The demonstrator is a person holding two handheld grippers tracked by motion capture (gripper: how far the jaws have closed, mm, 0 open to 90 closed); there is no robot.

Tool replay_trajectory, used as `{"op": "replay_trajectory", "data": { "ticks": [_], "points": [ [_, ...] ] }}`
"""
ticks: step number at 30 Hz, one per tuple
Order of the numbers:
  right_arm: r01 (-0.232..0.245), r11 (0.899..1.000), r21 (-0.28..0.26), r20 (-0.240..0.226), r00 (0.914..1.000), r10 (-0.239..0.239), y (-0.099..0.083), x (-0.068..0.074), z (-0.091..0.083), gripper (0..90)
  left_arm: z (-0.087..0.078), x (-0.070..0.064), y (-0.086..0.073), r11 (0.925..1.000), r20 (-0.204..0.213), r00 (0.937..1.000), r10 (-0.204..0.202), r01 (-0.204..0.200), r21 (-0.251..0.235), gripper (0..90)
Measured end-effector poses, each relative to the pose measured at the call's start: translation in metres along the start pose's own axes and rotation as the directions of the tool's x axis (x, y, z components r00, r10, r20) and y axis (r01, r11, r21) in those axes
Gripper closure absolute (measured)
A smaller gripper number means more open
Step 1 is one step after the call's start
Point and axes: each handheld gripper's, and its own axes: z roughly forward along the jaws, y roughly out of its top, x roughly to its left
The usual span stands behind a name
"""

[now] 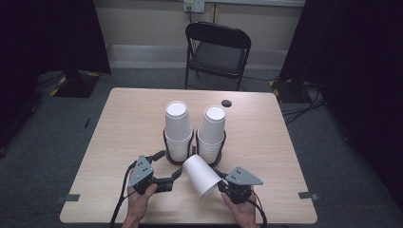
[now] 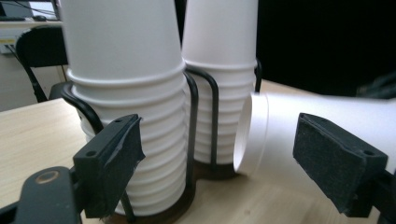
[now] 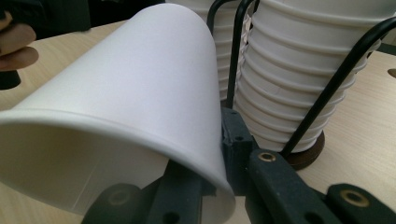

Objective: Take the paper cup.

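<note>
While two tall stacks of upturned white paper cups stand in a black wire double holder (image 1: pixel 166 142) at the middle of the pale wooden counter (image 1: pixel 123 123), the right gripper (image 1: pixel 221 183) holds a single white paper cup (image 1: pixel 201 175) by its rim, one of the fingers inside the mouth and one outside, as the right gripper view shows. That cup (image 3: pixel 135 98) lies tilted on its side, its closed base pointing towards the holder and just beside the right-hand stack (image 1: pixel 211 133), near the foot of the wires. The left gripper (image 1: pixel 166 167) hovers low over the counter in front of the left-hand stack (image 1: pixel 177 129), its fingers (image 2: pixel 114 161) spread wide and holding nothing; in its view the held cup (image 2: pixel 299 135) lies between them farther off. A black folding chair (image 1: pixel 217 52) stands beyond the counter.
</note>
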Motion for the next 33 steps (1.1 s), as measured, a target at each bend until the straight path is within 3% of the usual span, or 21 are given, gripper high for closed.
{"op": "replay_trajectory", "data": {
  "ticks": [1,4,11,12,16,19,21,22,25,28,29,30,31,32,33],
  "points": [
    [-0.002,1.000,0.005,-0.010,0.9999,0.002,0.001,-0.001,-0.001,85.8,0.001,-0.004,0.001,0.9985,0.007,0.9993,0.035,-0.036,0.041,16.1],
    [0.000,0.999,0.032,-0.012,0.9999,0.000,0.005,-0.005,-0.003,85.8,0.000,-0.008,0.001,0.9954,0.022,0.9965,0.080,-0.081,0.051,17.4],
    [-0.002,0.993,0.117,-0.045,0.9989,0.007,0.015,-0.010,0.000,85.9,0.001,-0.012,0.000,0.9881,0.089,0.9879,0.127,-0.134,0.076,16.3],
    [0.003,0.987,0.158,-0.063,0.9980,0.007,0.017,-0.012,0.003,85.8,0.002,-0.015,-0.001,0.9847,0.098,0.9853,0.140,-0.149,0.090,16.7],
    [0.006,0.975,0.224,-0.109,0.9938,0.019,0.022,-0.016,0.007,85.8,0.004,-0.020,-0.003,0.9753,0.114,0.9783,0.173,-0.186,0.119,17.1],
    [0.019,0.967,0.254,-0.139,0.9902,0.017,0.026,-0.017,0.010,85.7,0.005,-0.022,-0.004,0.9698,0.144,0.9730,0.180,-0.200,0.139,16.8],
    [0.025,0.961,0.275,-0.152,0.9882,0.018,0.028,-0.018,0.011,85.6,0.005,-0.023,-0.004,0.9685,0.147,0.9724,0.181,-0.202,0.145,15.6],
    [0.029,0.958,0.286,-0.163,0.9864,0.019,0.029,-0.019,0.013,85.6,0.005,-0.023,-0.005,0.9630,0.150,0.9699,0.192,-0.215,0.162,15.5],
    [0.035,0.954,0.299,-0.179,0.9837,0.019,0.031,-0.020,0.014,85.6,0.006,-0.024,-0.005,0.9589,0.154,0.9668,0.204,-0.229,0.167,15.5],
    [0.053,0.944,0.327,-0.200,0.9797,0.015,0.036,-0.021,0.017,85.6,0.006,-0.026,-0.005,0.9472,0.178,0.9547,0.239,-0.269,0.174,15.5],
    [0.053,0.944,0.327,-0.200,0.9797,0.015,0.036,-0.021,0.017,85.6,0.006,-0.026,-0.005,0.9472,0.178,0.9547,0.239,-0.269,0.174,15.5],
    [0.055,0.940,0.338,-0.214,0.9766,0.020,0.038,-0.022,0.018,85.7,0.006,-0.028,-0.005,0.9345,0.194,0.9426,0.272,-0.307,0.180,15.5],
    [0.053,0.937,0.345,-0.218,0.9756,0.025,0.038,-0.023,0.018,85.7,0.006,-0.028,-0.005,0.9345,0.194,0.9426,0.272,-0.307,0.180,15.6],
    [0.056,0.934,0.352,-0.224,0.9741,0.026,0.039,-0.024,0.019,85.8,0.006,-0.029,-0.004,0.9249,0.212,0.9318,0.295,-0.334,0.182,15.5],
    [0.059,0.932,0.357,-0.229,0.9731,0.026,0.039,-0.025,0.019,85.8,0.006,-0.030,-0.004,0.9219,0.214,0.9292,0.302,-0.341,0.183,15.6]
  ]
}}
